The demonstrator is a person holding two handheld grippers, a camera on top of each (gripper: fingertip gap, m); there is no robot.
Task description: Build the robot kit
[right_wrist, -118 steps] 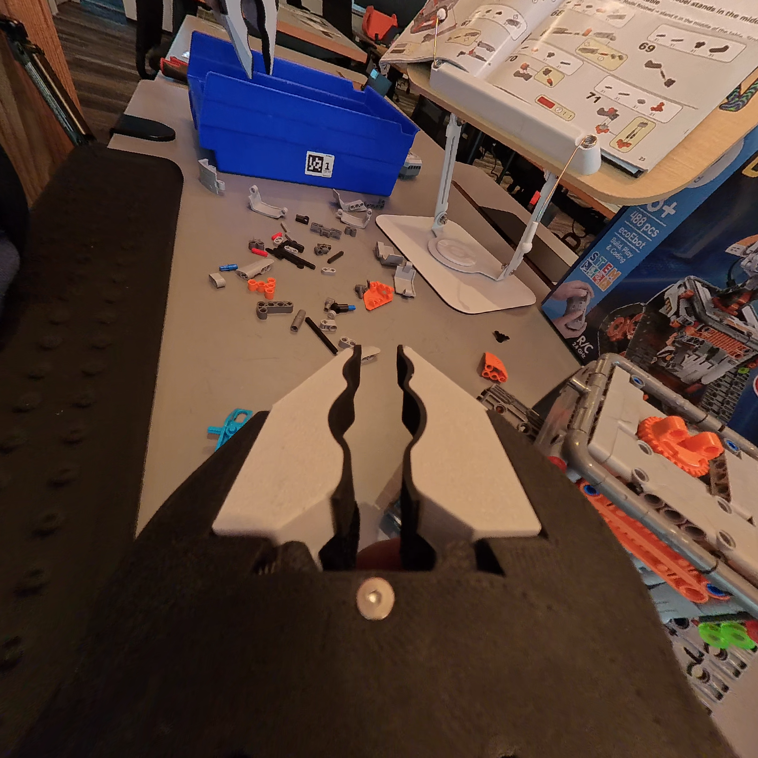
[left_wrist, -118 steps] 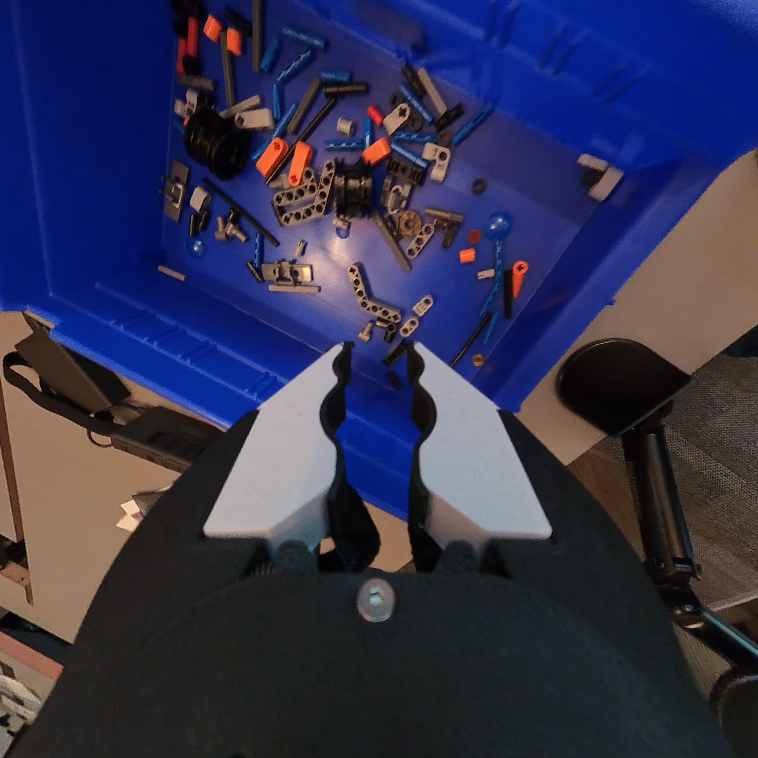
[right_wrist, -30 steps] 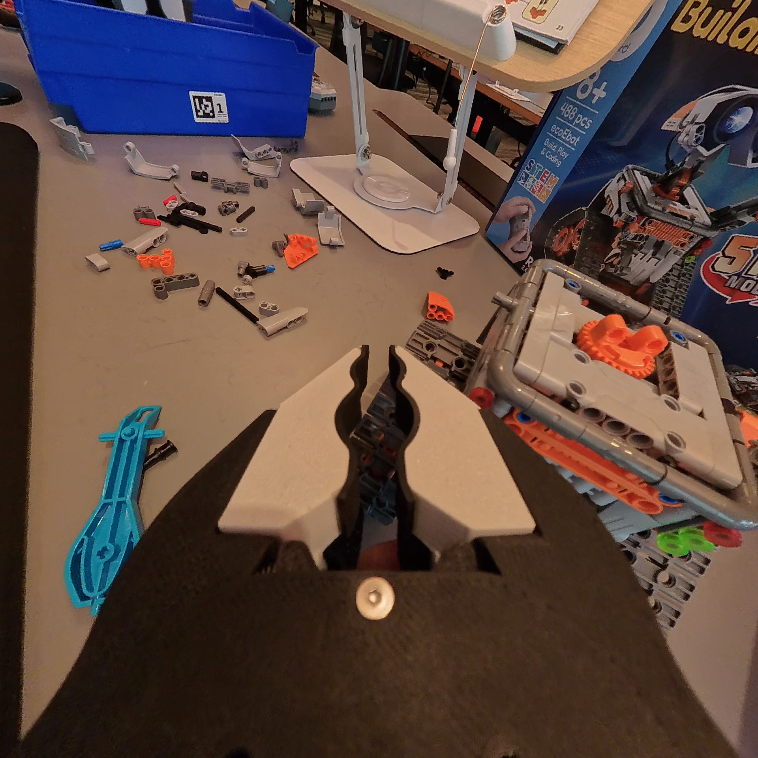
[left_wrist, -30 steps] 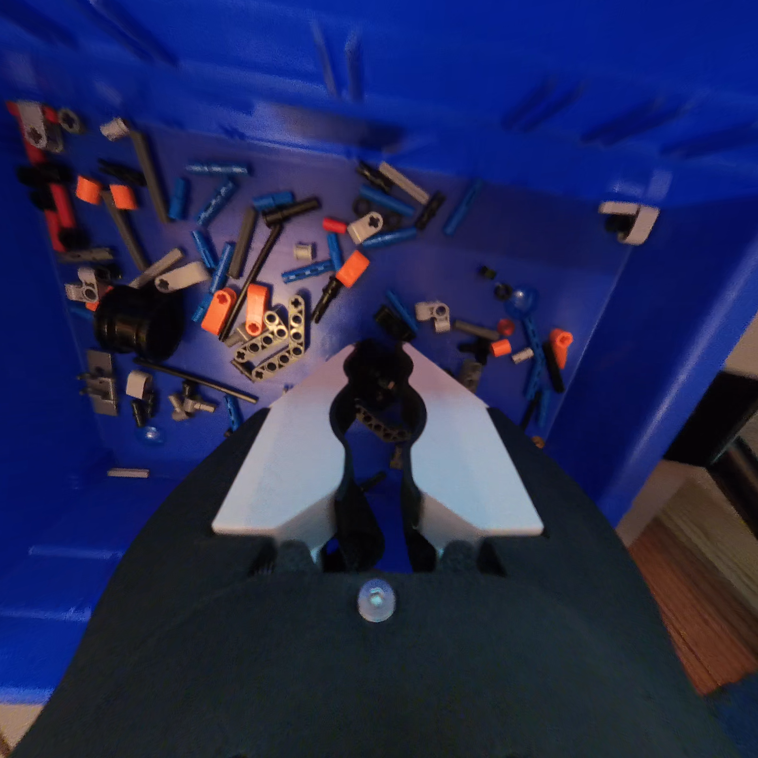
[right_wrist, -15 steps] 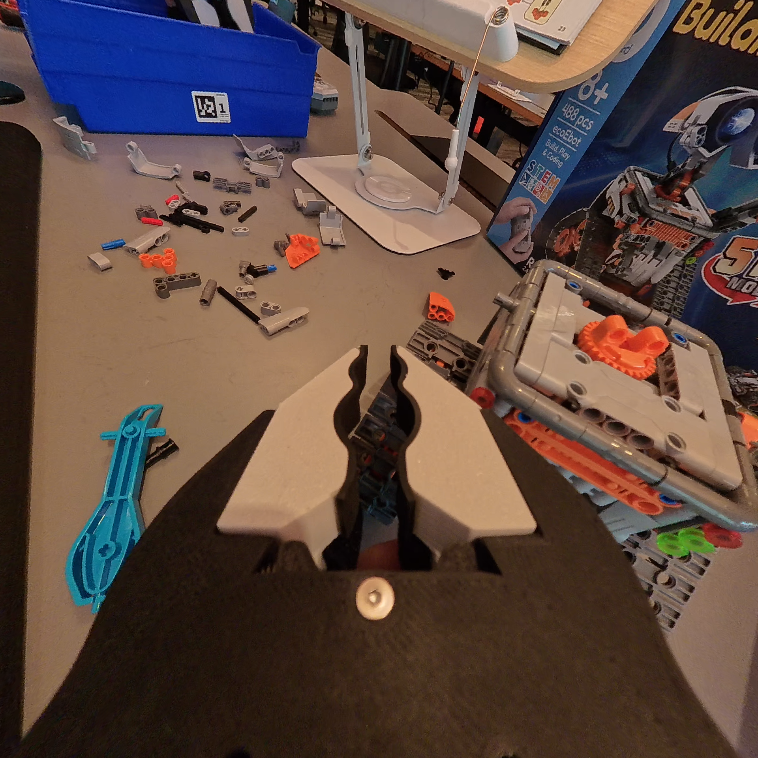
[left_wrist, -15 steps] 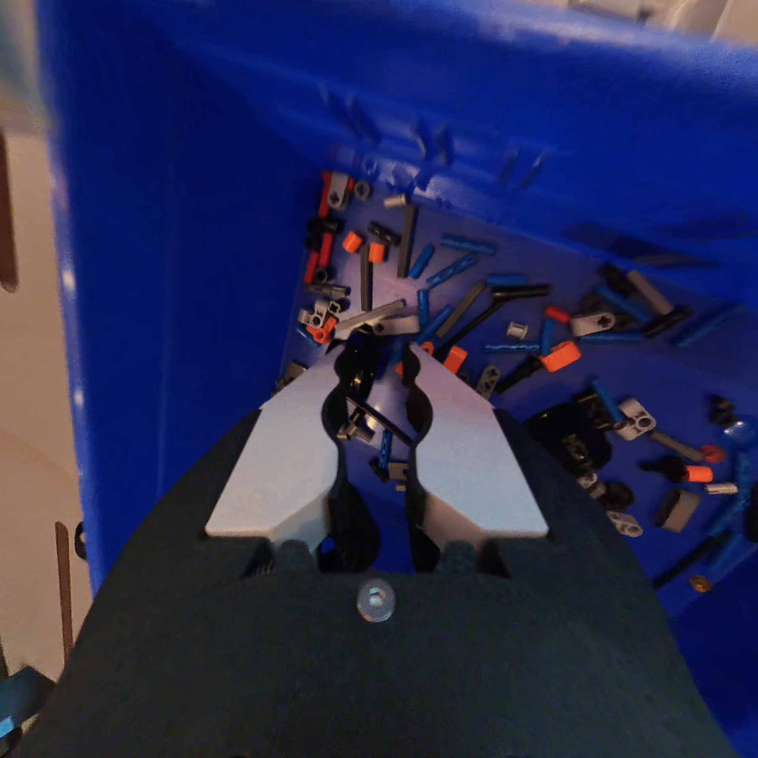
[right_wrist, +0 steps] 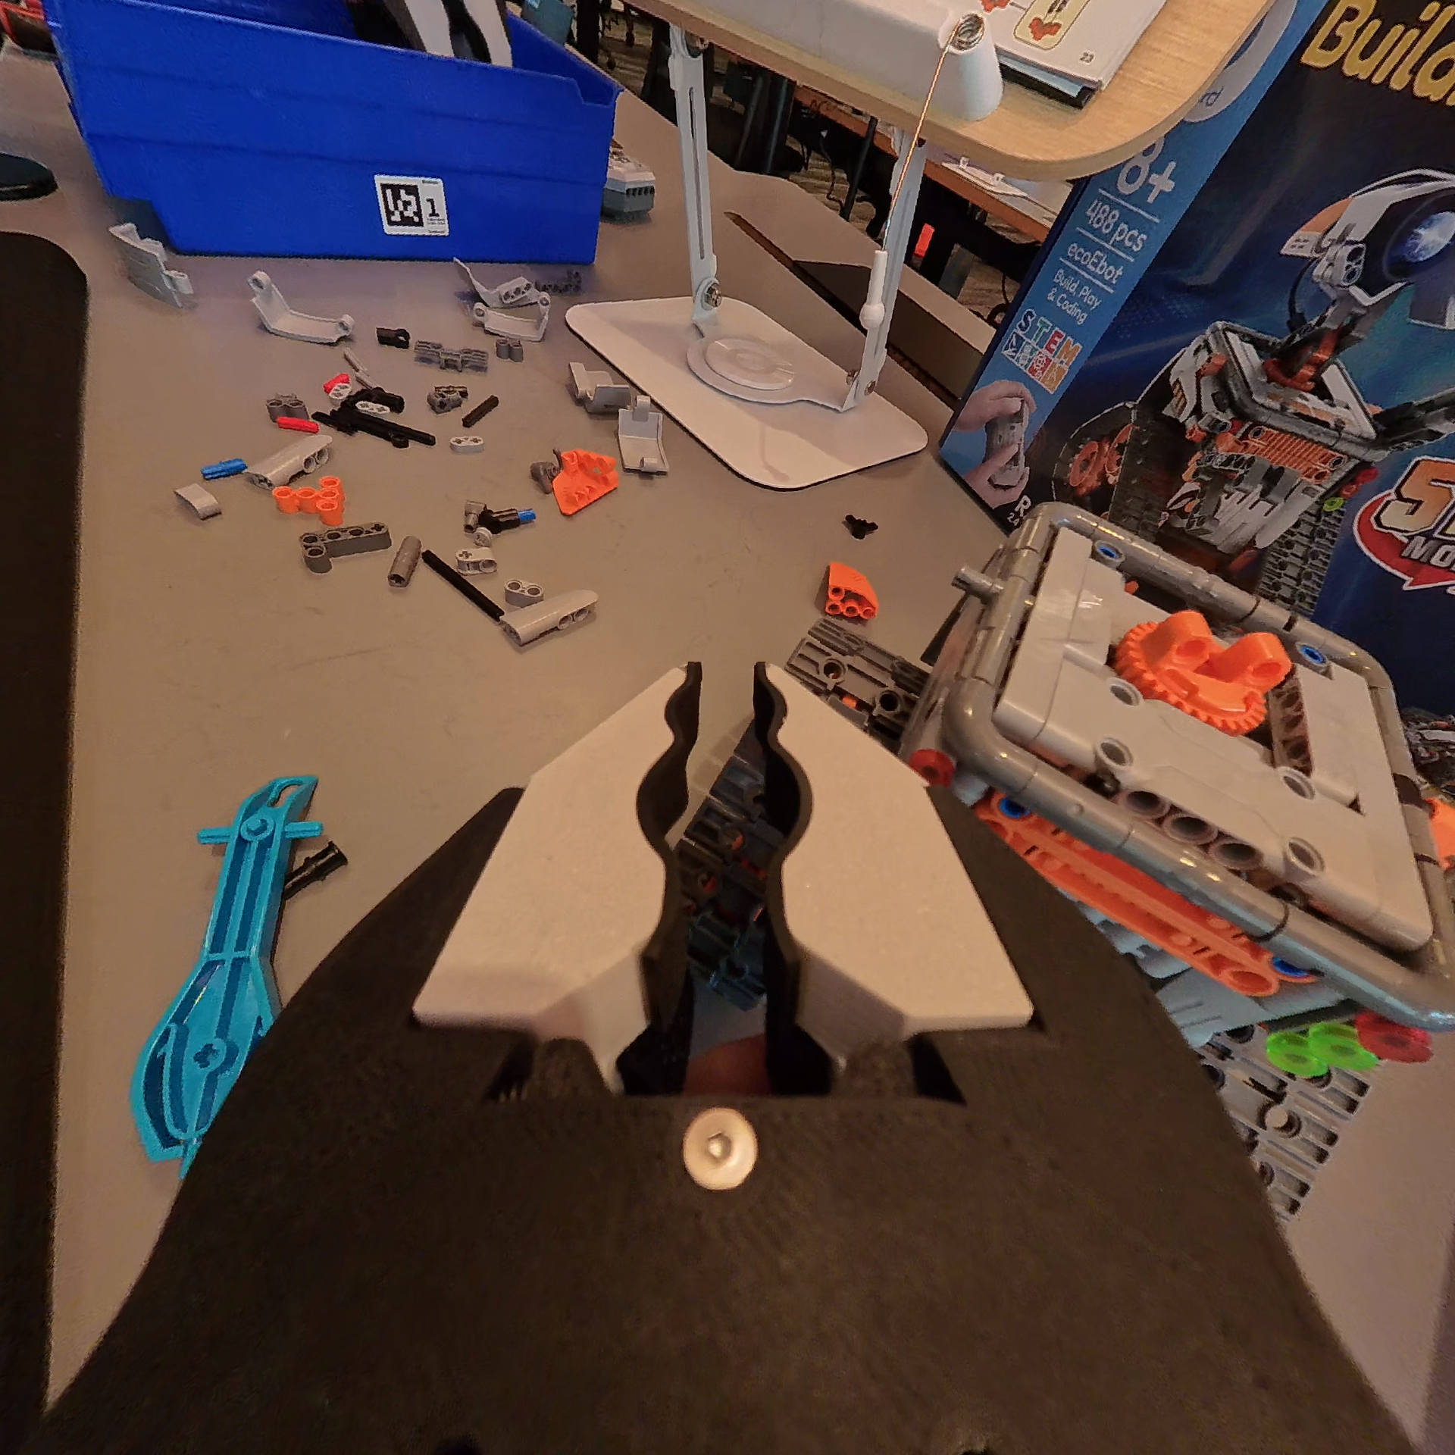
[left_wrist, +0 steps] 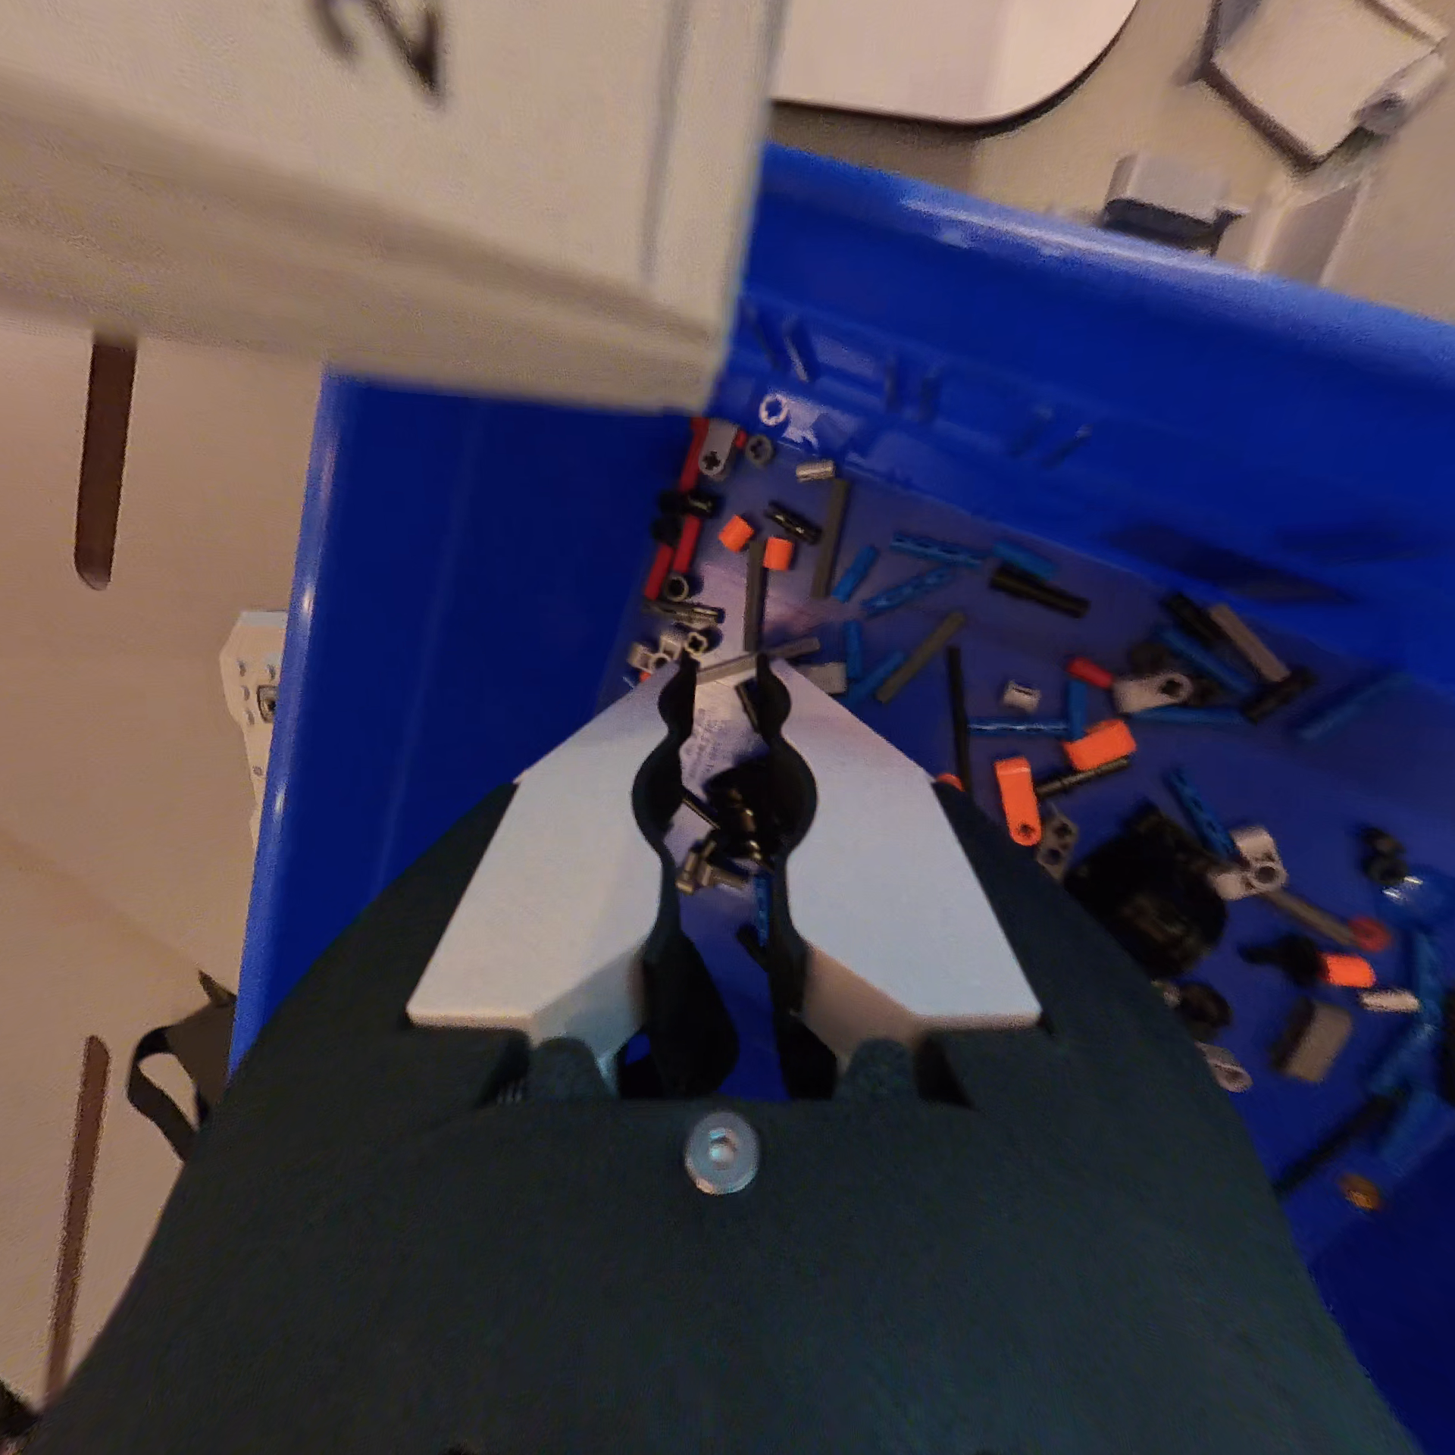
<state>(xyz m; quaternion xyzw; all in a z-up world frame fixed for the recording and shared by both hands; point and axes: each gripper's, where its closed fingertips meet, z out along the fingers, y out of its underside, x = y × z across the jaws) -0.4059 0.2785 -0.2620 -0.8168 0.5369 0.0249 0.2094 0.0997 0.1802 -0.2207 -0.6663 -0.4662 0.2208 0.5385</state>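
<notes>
Left wrist view, left claw [left_wrist: 723,669] slightly parted over blue bin [left_wrist: 441,598], right claw [right_wrist: 724,679] seemingly gripping brick model [right_wrist: 1181,787].

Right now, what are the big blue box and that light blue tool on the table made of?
The blue bin looks like hard moulded plastic with a slight sheen: its walls show stepped ridges, and light glints along its rim. The turquoise tool also looks like plastic, a flat moulded piece with raised ribs and an even colour. Looks alone cannot settle it for certain.

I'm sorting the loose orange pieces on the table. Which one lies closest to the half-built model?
The small orange wedge, lying alone just left of the model's grey frame. The other orange pieces sit farther left among the scattered parts.
</notes>
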